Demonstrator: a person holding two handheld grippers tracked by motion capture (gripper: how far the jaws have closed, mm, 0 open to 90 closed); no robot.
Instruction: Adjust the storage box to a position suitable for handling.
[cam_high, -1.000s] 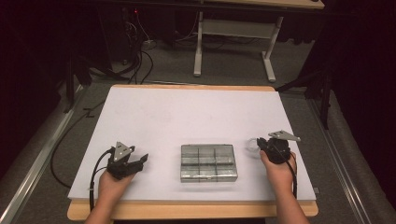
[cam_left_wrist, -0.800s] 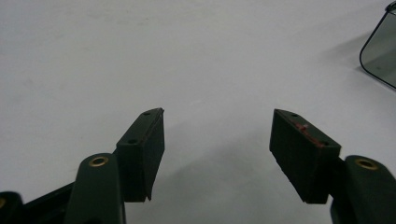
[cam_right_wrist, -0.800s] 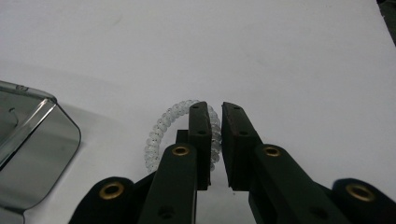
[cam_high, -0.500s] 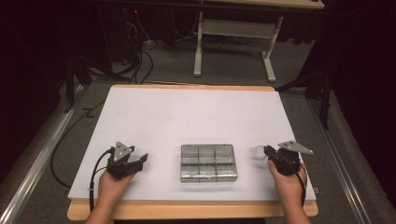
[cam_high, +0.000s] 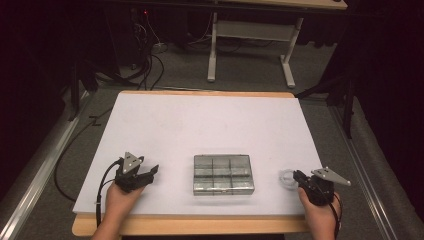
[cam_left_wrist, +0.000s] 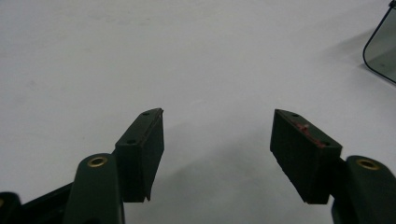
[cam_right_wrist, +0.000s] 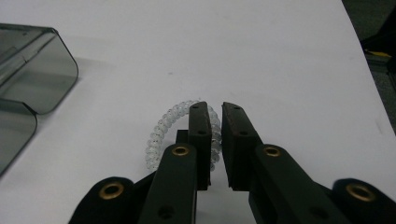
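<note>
Your right tool (cam_right_wrist: 214, 108) is clenched on the clear coil hair tie (cam_right_wrist: 163, 133) — well right of the compartment box (cam_high: 223, 174) on the surface (cam_high: 210, 125). Your left tool (cam_left_wrist: 217, 128) — left of the box — stands released, holding nothing.

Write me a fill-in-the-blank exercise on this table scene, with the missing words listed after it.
1. The clear spiral hair tie is gripped by the ____ tongs.
2. The jaws of the left tongs stand ____ with nothing between them.
3. The grey compartment box lies ____ the two hands on the white table.
4. The box's transparent lid is ____.

Missing words: right; open; between; closed
</note>
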